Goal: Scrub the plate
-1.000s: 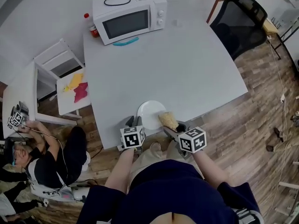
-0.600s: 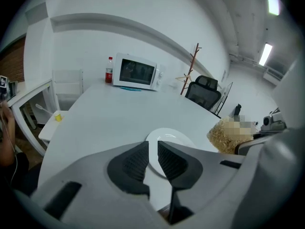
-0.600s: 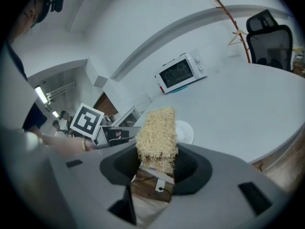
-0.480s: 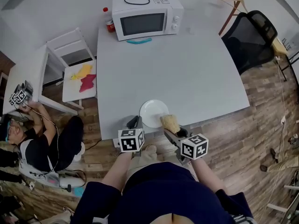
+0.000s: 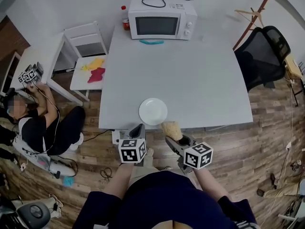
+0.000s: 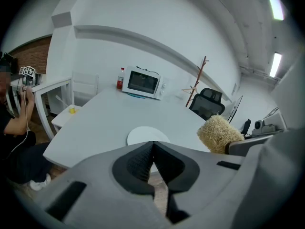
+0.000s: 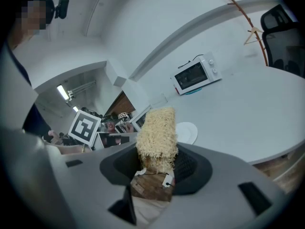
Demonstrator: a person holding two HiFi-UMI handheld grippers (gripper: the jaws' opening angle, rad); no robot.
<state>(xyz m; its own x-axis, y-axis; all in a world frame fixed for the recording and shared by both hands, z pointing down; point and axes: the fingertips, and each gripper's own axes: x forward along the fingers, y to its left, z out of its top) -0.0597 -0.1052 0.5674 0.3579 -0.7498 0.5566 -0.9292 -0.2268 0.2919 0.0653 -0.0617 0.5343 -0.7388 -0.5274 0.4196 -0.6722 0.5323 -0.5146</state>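
Left gripper (image 5: 137, 129): its jaws had just been closing as I watched, and stood clenched tip to tip with nothing between them; it hung off the table's near edge.
Plate (image 5: 153, 111): white, lying flat on the grey table (image 5: 190, 70) near its front edge; just beyond both grippers.
Microwave (image 5: 162, 17): at the table's far edge.
Right gripper (image 5: 173, 138): I read it as clamped on a straw-coloured scrubber (image 5: 172, 129); the bristle end poked forward, near the plate's right rim.
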